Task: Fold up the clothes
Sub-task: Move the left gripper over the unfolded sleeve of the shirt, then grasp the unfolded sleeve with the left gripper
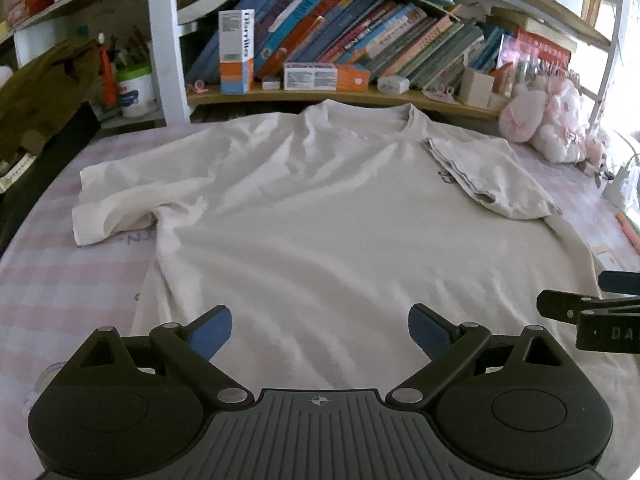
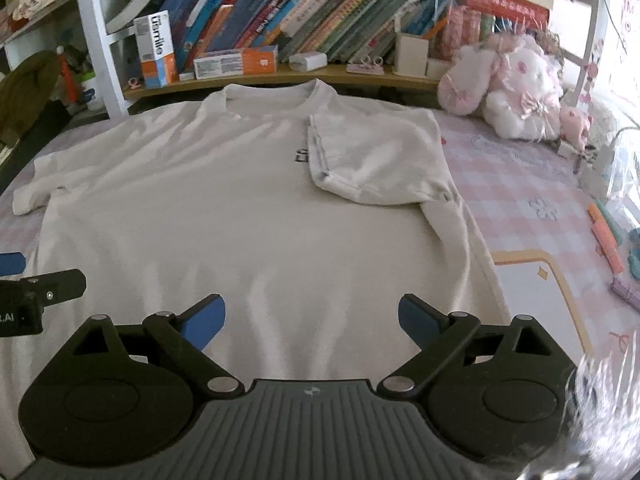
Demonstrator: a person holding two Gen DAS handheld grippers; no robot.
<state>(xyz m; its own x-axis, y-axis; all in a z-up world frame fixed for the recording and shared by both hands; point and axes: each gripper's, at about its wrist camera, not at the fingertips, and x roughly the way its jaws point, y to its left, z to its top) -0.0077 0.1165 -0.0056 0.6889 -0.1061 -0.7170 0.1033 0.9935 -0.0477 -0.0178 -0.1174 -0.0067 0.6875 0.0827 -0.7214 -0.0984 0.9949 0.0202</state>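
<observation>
A white T-shirt (image 1: 304, 208) lies flat on a pink checked tablecloth (image 2: 520, 184), collar toward the bookshelf (image 1: 320, 96). The sleeve nearer the stuffed animals (image 2: 516, 88) is folded in over the chest (image 2: 376, 160), partly covering a dark print; the other sleeve (image 1: 108, 216) still lies spread out past the body. The shirt's hem runs close under both claws.

The left gripper (image 1: 320, 332) hangs over the lower shirt, jaws spread wide with nothing between them. The right gripper (image 2: 312, 320) is released likewise (only bare cloth shows in its gap). The two sit side by side, each showing at the edge of the other's view.

Bare cloth lies open beside the shirt on the right, up to some pens (image 2: 608, 240) at the table edge.
</observation>
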